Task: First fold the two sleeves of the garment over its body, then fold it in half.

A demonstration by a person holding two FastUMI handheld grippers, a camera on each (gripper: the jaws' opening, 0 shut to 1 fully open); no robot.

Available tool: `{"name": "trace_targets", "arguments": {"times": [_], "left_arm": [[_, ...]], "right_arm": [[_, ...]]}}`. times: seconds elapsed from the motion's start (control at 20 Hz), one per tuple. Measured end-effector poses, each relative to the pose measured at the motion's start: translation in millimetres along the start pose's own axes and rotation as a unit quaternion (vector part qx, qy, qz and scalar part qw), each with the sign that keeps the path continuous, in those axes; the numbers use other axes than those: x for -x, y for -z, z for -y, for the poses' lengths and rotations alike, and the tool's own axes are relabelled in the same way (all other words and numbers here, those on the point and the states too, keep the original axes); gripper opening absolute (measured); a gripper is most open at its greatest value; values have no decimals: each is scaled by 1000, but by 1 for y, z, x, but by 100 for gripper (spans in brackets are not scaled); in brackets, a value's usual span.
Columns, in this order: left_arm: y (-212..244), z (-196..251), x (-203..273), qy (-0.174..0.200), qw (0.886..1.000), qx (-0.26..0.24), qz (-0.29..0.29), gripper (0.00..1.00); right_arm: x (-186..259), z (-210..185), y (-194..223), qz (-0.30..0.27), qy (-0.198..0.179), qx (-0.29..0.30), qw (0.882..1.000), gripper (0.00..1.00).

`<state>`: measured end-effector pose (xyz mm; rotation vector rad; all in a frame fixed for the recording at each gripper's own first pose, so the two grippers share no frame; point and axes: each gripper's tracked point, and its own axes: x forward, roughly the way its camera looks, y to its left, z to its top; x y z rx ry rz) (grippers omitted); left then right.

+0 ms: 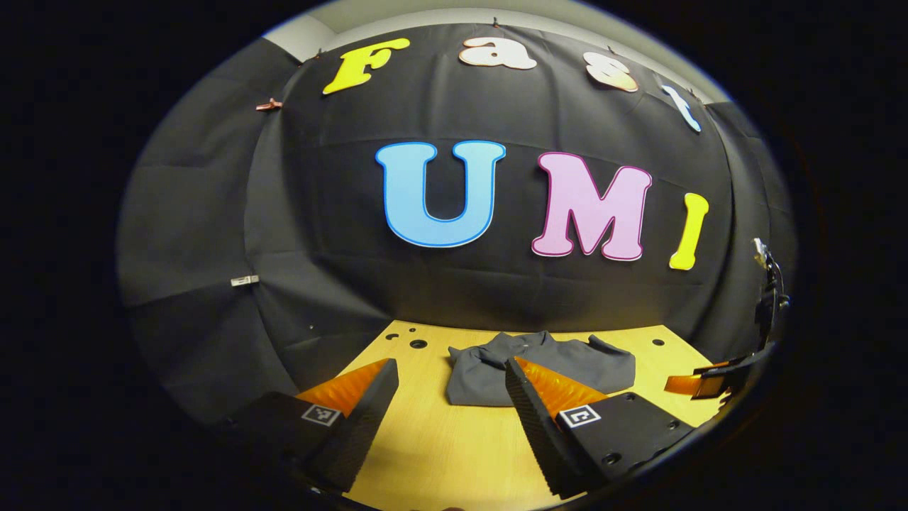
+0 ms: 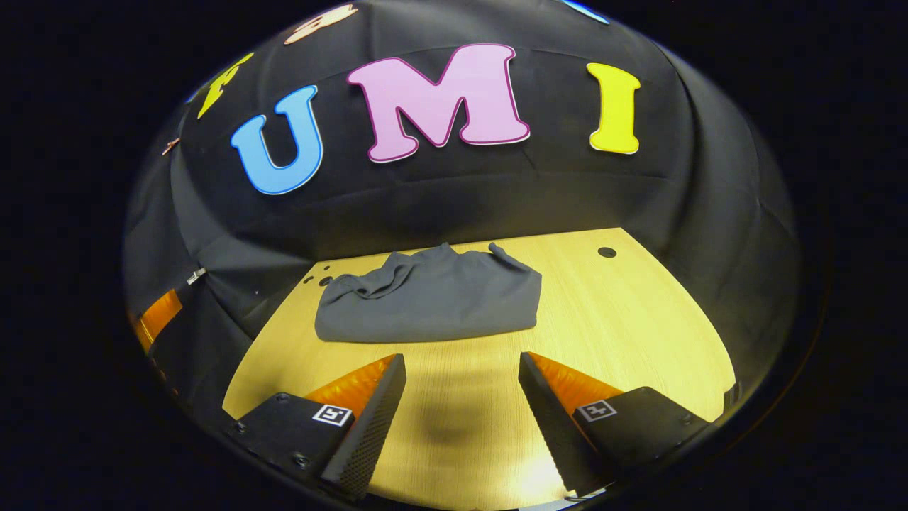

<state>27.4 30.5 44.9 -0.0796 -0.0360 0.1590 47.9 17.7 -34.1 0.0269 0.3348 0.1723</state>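
**Shirt looks folded, both grippers clear**

While the grey garment lies as a compact bundle near the back of the wooden bench, both grippers hang above the front edge. The left gripper has its jaws spread and holds nothing; the right gripper is the same. I judge the folding nearly finished; any next move would be tidying the rumpled far edge.

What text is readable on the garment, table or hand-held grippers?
garment: none.
table: none.
left hand-held gripper: square coded tags, a pattern, no words.
right hand-held gripper: the same kind of tags, no words.
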Motion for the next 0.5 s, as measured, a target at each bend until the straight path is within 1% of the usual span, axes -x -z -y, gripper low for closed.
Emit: {"name": "trace_targets", "arguments": {"times": [0.05,0.1,0.15,0.25,0.4,0.5], "left_arm": [[13,7,5,4,999,22,-26,96],[19,19,11,14,999,37,-36,96],[20,26,11,21,999,34,-36,96],[22,23,14,20,999,9,-36,96],[22,34,17,33,999,6,-21,96],[30,33,20,32,999,-1,-25,96]], "right_arm": [[6,1,9,-5,5,-2,1000,99],[11,-1,18,-11,3,-9,1000,99],[15,-5,24,-16,-2,-14,1000,99],[25,-12,37,-27,-13,-11,999,99],[37,-23,52,-39,-33,14,999,99],[39,-25,51,-39,-40,21,998,98]]}}
